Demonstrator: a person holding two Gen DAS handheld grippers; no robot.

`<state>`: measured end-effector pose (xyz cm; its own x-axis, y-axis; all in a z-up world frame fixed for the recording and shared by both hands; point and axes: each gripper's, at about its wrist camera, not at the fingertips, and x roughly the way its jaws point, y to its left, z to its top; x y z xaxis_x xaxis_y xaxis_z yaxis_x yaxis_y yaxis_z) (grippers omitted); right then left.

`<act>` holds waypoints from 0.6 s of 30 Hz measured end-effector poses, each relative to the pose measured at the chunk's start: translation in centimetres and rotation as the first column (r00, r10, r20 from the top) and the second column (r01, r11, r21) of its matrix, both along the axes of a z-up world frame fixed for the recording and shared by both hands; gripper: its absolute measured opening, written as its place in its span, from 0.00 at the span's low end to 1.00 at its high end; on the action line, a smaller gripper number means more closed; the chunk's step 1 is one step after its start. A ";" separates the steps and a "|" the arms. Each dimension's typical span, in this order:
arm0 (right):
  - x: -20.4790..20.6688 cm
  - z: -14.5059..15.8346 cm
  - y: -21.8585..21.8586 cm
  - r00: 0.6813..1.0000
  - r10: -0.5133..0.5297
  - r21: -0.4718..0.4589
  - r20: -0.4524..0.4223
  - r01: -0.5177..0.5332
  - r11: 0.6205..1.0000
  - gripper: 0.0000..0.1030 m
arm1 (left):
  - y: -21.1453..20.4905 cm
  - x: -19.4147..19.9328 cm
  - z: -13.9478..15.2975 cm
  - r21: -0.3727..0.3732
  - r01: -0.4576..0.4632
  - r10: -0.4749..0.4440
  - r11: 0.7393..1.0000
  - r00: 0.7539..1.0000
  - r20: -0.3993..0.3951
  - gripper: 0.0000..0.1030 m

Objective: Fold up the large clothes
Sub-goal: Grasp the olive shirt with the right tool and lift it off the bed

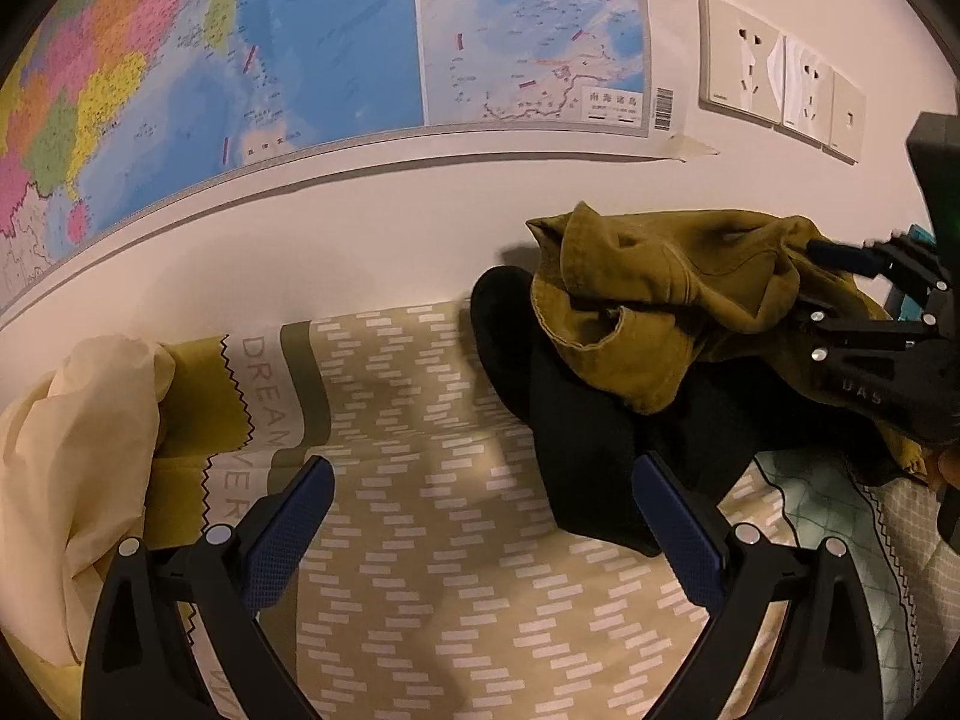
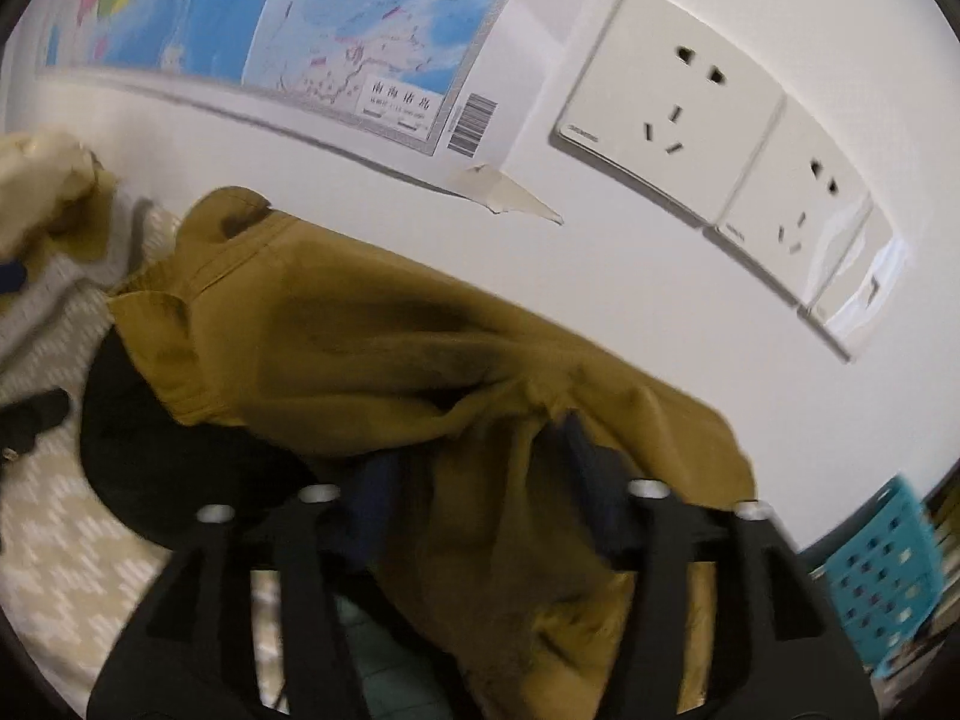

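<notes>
Patterned bedspread (image 1: 456, 480) under wall map (image 1: 336, 42) | olive garment (image 1: 678, 294) heaped over black garment (image 1: 576, 420) | left gripper (image 1: 480, 504) spread wide, empty | right gripper (image 2: 480, 480) pinching olive cloth

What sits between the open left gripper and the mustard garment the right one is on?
The black garment does: it lies under and in front of the mustard garment, just ahead of the left gripper, whose jaws are open over the patterned bedsheet. The right gripper has mustard fabric between its jaws.
</notes>
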<state>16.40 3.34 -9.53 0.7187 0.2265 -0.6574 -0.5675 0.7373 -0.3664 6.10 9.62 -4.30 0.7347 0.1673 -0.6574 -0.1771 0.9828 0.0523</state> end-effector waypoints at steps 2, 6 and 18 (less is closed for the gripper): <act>0.4 0.5 -0.3 0.999 0.026 0.046 -0.045 -0.024 0.999 0.43 | 0.3 -0.1 -0.1 0.003 -0.005 0.005 1.000 1.000 0.000 0.93; 0.1 3.4 -2.3 0.995 0.077 0.139 -0.058 -0.068 0.988 0.32 | 1.4 0.0 -0.4 0.007 -0.019 0.019 1.000 1.000 0.002 0.93; -2.3 1.9 -0.8 0.980 0.197 0.018 -0.019 -0.197 0.980 0.75 | 1.9 0.0 -1.4 -0.004 -0.017 0.017 1.000 1.000 -0.010 0.93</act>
